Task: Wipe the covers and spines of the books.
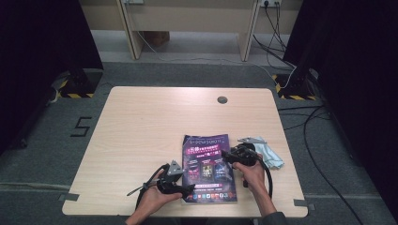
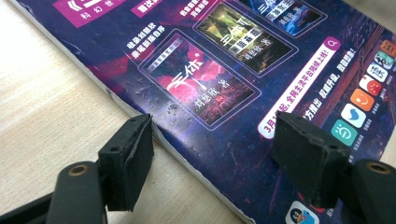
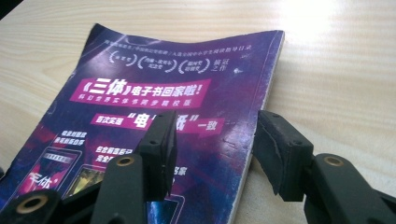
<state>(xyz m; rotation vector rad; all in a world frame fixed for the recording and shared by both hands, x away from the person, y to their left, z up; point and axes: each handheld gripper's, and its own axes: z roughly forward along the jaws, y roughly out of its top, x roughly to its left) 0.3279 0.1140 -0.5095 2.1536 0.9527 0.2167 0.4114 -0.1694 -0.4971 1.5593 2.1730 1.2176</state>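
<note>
A purple magazine (image 1: pixel 209 165) with Chinese print lies flat on the wooden table (image 1: pixel 141 126), near its front edge. My left gripper (image 1: pixel 188 188) is at the magazine's lower left edge. In the left gripper view its jaws (image 2: pixel 217 158) stand open, one pad (image 2: pixel 128 161) over the bare wood and the other (image 2: pixel 308 158) over the cover (image 2: pixel 210 79). My right gripper (image 1: pixel 228 153) is at the magazine's right edge. Its jaws (image 3: pixel 217 154) are open and straddle that edge, one pad (image 3: pixel 159 151) above the cover (image 3: pixel 140 93), the other (image 3: pixel 280 154) above the wood. Neither pair presses on the magazine.
A crumpled pale blue cloth (image 1: pixel 268 151) lies just right of my right hand. A round cable grommet (image 1: pixel 222 100) sits near the table's far edge. Cables run over the grey floor at the right, and a desk frame (image 1: pixel 187 23) stands behind.
</note>
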